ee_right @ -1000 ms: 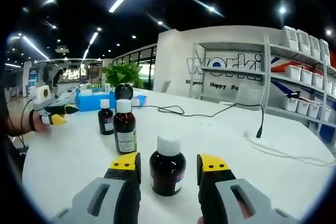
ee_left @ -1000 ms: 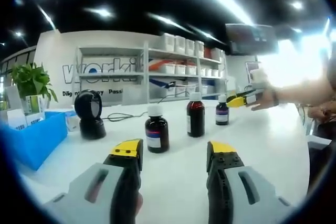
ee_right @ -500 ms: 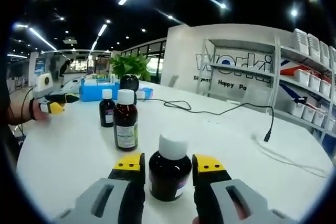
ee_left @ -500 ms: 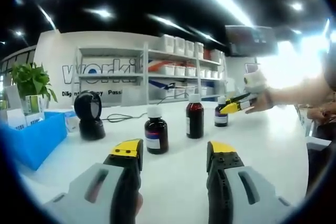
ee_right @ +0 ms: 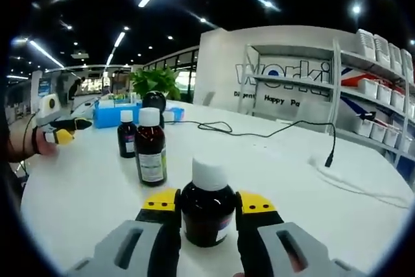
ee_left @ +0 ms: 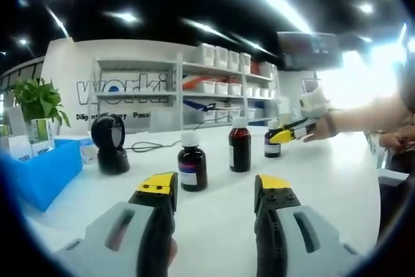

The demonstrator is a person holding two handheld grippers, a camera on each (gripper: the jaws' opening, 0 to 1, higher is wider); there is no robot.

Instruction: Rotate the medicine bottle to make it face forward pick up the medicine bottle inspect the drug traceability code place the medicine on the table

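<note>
Hovering with jaws wide apart over the white table (ee_left: 337, 180), the left gripper (ee_left: 211, 189) faces three bottles standing in a row, well apart from it. Closing in the right gripper view, the right gripper (ee_right: 209, 200) has its jaws against both sides of the medicine bottle (ee_right: 207, 204), which stands upright on the table.

The back wall (ee_right: 285, 76) carries big letters starting "worki", cut off by the shelves (ee_right: 363, 95). Beneath them smaller words read "Happy". The bottle labels (ee_right: 152, 167) are too small to read.
</note>
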